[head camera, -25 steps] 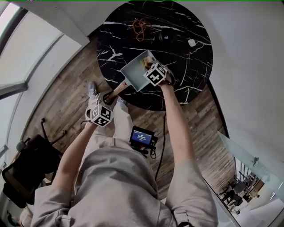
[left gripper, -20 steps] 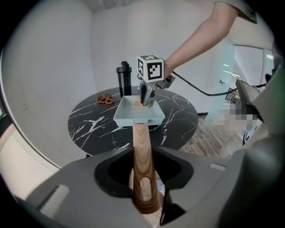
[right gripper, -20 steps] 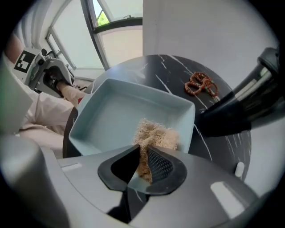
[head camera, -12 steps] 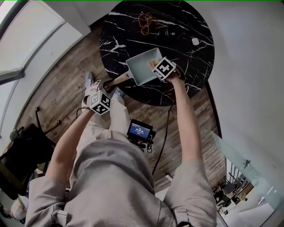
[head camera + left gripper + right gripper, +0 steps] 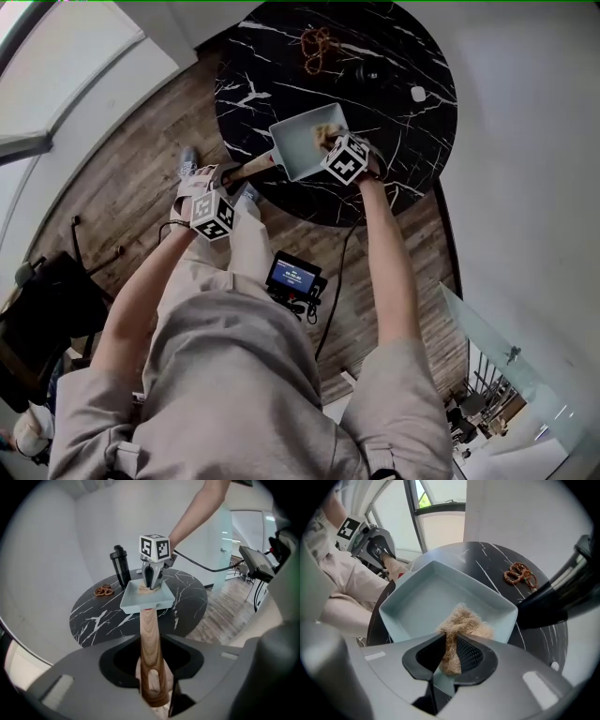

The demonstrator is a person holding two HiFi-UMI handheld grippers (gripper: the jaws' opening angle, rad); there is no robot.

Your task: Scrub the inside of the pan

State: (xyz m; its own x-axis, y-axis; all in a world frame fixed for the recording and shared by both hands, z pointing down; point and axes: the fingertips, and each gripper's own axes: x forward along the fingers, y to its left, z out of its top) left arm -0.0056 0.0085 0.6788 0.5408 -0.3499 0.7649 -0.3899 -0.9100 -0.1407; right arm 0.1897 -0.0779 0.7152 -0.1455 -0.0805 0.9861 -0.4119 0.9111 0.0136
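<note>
A pale blue square pan (image 5: 298, 142) rests on the round black marble table (image 5: 394, 47). My left gripper (image 5: 228, 180) is shut on its wooden handle (image 5: 150, 648), at the table's near edge. The handle runs straight out between the jaws of the left gripper (image 5: 152, 686) to the pan (image 5: 140, 603). My right gripper (image 5: 330, 141) is inside the pan at its right side and holds a tan fibrous scrubber (image 5: 464, 623). The right gripper (image 5: 447, 656) is easing open slightly, and the scrubber stays pinched and presses on the pan (image 5: 422, 597) floor.
A black bottle (image 5: 121, 566) stands behind the pan, and a coil of brown beads (image 5: 319, 42) lies at the table's far side. A small white object (image 5: 418, 94) sits at the right. On the wooden floor by my legs is a small monitor (image 5: 295, 278) with cables.
The right gripper has moved the scrubber a short way back and forth along the pan's right side. The left gripper has kept its hold on the handle.
</note>
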